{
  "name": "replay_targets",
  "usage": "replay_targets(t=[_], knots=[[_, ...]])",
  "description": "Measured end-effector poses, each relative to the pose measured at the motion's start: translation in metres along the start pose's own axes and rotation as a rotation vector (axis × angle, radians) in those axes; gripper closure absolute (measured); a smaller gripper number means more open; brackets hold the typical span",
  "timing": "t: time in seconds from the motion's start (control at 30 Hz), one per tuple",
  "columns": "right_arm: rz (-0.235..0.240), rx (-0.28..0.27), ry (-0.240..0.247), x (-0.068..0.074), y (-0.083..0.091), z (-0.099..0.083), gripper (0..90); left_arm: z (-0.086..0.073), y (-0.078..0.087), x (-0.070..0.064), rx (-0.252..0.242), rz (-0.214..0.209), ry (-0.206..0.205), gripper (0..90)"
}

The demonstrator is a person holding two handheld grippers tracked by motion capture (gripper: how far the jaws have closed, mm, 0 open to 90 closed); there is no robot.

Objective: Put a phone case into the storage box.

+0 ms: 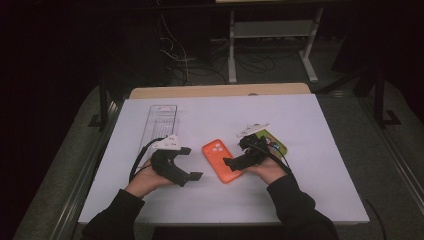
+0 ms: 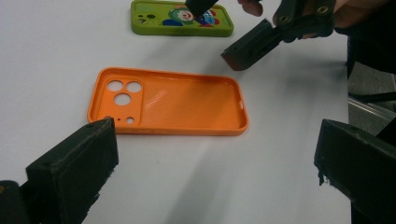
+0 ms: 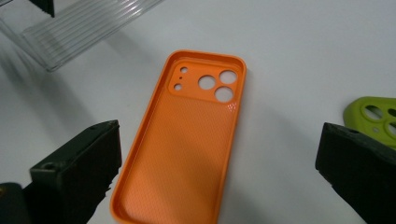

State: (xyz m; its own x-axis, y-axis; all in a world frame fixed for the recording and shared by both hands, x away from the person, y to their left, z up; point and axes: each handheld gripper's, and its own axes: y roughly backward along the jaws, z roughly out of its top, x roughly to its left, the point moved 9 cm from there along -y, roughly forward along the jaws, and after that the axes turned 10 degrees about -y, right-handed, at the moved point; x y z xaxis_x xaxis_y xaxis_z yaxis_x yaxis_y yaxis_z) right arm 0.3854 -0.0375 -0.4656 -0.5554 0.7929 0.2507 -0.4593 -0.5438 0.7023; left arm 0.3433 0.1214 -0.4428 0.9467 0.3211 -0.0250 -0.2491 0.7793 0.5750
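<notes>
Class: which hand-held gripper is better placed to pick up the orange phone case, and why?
Right, probably. The right hand-held gripper hangs open over the orange phone case; the left hand-held gripper sits open beside it.

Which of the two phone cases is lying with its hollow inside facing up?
The orange phone case, lying between both hand-held grippers. The green phone case beyond it shows its cartoon-printed back instead.

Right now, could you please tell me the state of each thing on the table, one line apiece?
Orange phone case: empty, hollow side up, flat, untouched.
Green phone case: flat, printed side up.
Clear tray: empty, flat.
Left gripper: open, holding nothing.
Right gripper: open, holding nothing.
</notes>
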Motion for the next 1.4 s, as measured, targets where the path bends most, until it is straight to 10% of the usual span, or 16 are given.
replay_targets(t=[0.67, 1.4], knots=[[-0.044, 0.022, 0.000, 0.017, -0.045, 0.017, 0.0, -0.001, -0.002, 0.000, 0.003, 0.003, 0.008, 0.0], [-0.140, 0.102, -0.031, 0.017, -0.068, -0.014, 0.0, -0.003, -0.002, 0.001, 0.006, 0.003, 0.008, 0.0]])
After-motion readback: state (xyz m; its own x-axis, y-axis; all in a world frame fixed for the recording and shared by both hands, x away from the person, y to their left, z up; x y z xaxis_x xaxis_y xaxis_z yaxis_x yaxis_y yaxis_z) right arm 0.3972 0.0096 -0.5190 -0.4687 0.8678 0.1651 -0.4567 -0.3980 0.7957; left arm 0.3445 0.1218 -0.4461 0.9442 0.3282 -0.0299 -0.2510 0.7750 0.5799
